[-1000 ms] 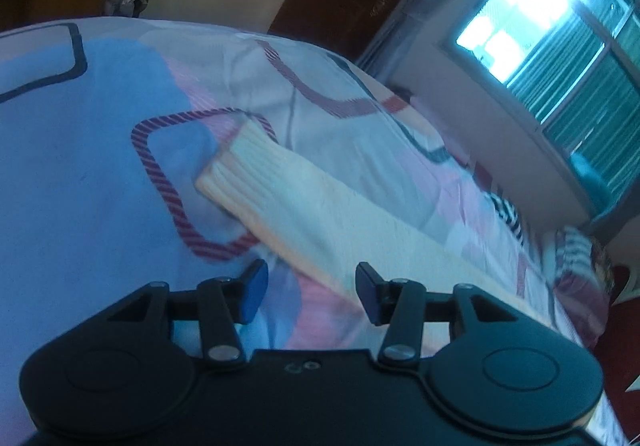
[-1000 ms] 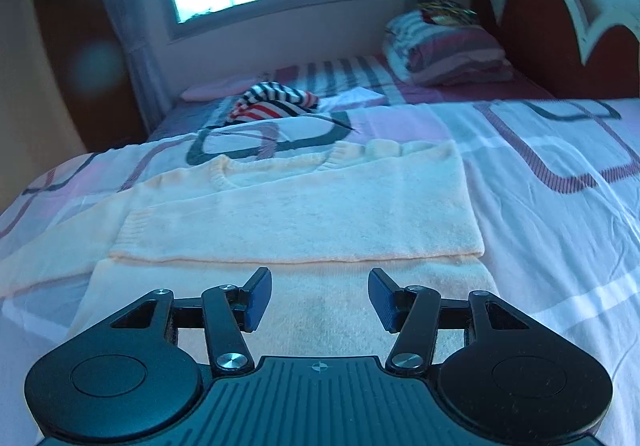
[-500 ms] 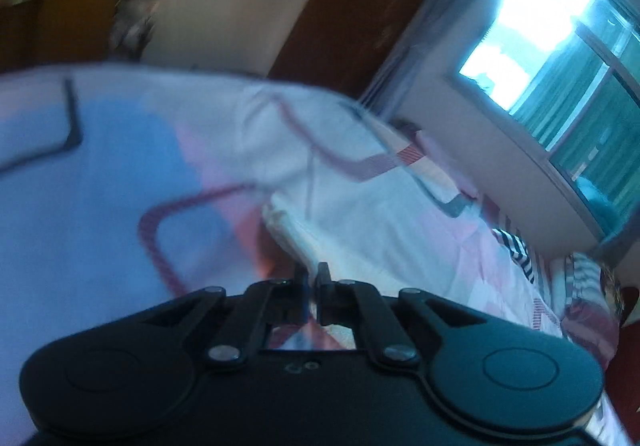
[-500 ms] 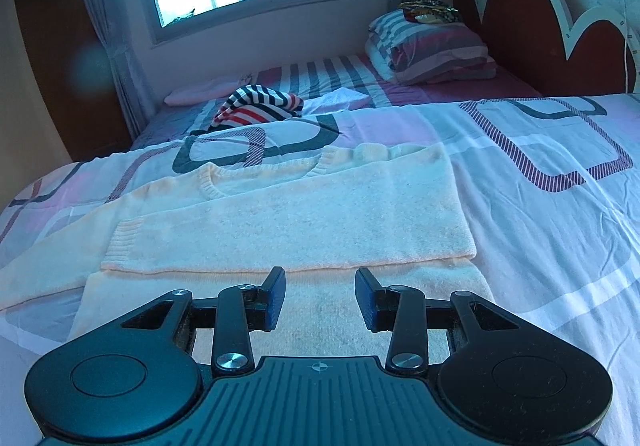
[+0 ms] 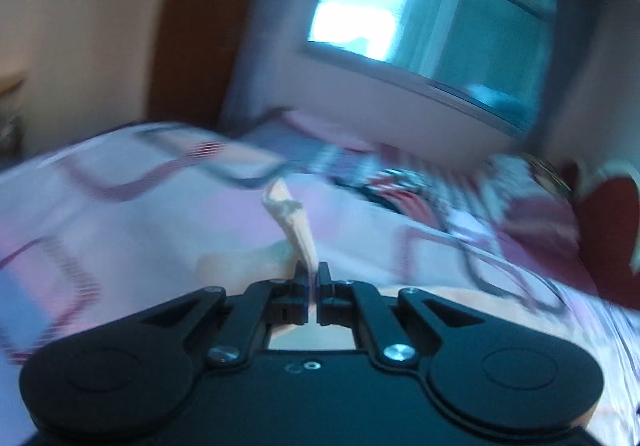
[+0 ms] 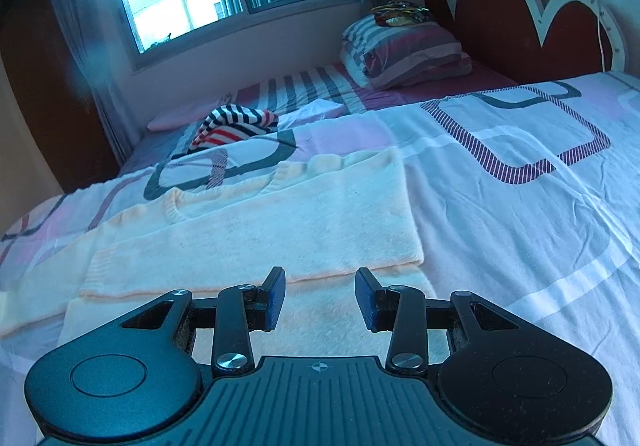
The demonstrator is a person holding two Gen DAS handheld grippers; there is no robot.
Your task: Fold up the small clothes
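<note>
The left gripper, open a second ago, has closed on the cream sweater's sleeve and lifted it, swinging toward the window at 1 o'clock.

no readable text, labels, brands or numbers in either view, only a small crosshair mark on the right gripper body

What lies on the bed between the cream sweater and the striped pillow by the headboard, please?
In the right wrist view, a crumpled striped garment and a flat white cloth lie on the bedspread between the cream sweater and the striped pillow.
</note>
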